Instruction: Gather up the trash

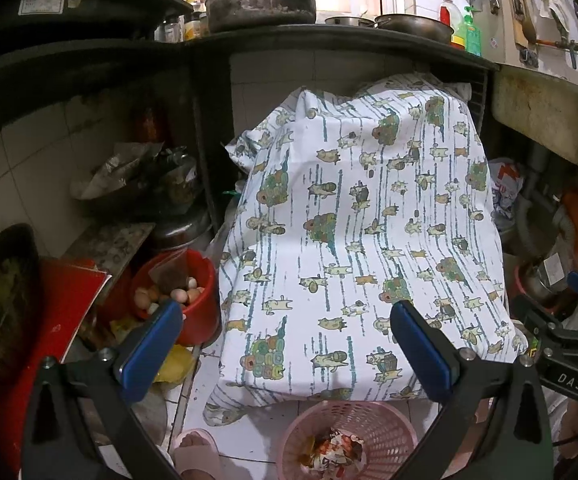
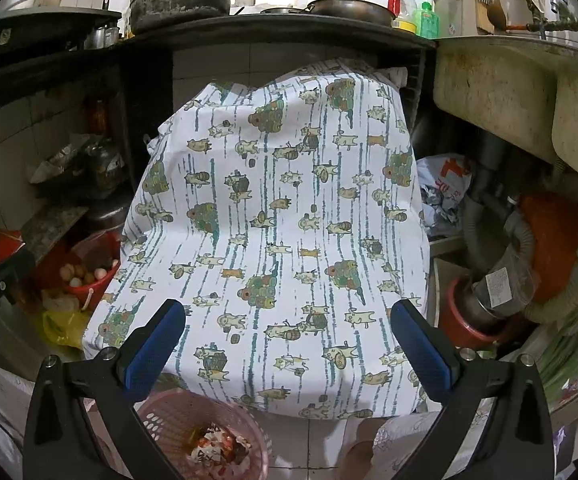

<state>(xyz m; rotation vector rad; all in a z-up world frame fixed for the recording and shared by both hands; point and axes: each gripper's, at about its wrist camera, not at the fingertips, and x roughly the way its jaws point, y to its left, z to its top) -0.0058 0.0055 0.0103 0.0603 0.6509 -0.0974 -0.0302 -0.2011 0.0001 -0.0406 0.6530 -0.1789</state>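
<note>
A pink plastic basket (image 1: 385,428) (image 2: 161,412) stands on the tiled floor below both grippers, with crumpled wrappers and scraps of trash (image 1: 335,450) (image 2: 217,450) inside it. My left gripper (image 1: 287,344) is open above the basket, nothing between its blue fingers. In its own view my right gripper (image 2: 289,342) is open too and holds nothing; part of it also shows at the right edge of the left wrist view. Both point at a bulky object covered by a white printed cloth (image 1: 361,232) (image 2: 277,240).
A red bucket of eggs (image 1: 185,292) (image 2: 89,280) stands left of the cloth, with a yellow bag (image 1: 175,364) beside it. Pipes, a red pot (image 2: 469,320) and a plastic bag (image 2: 445,188) crowd the space under the sink. A slippered foot (image 1: 197,452) is near the basket.
</note>
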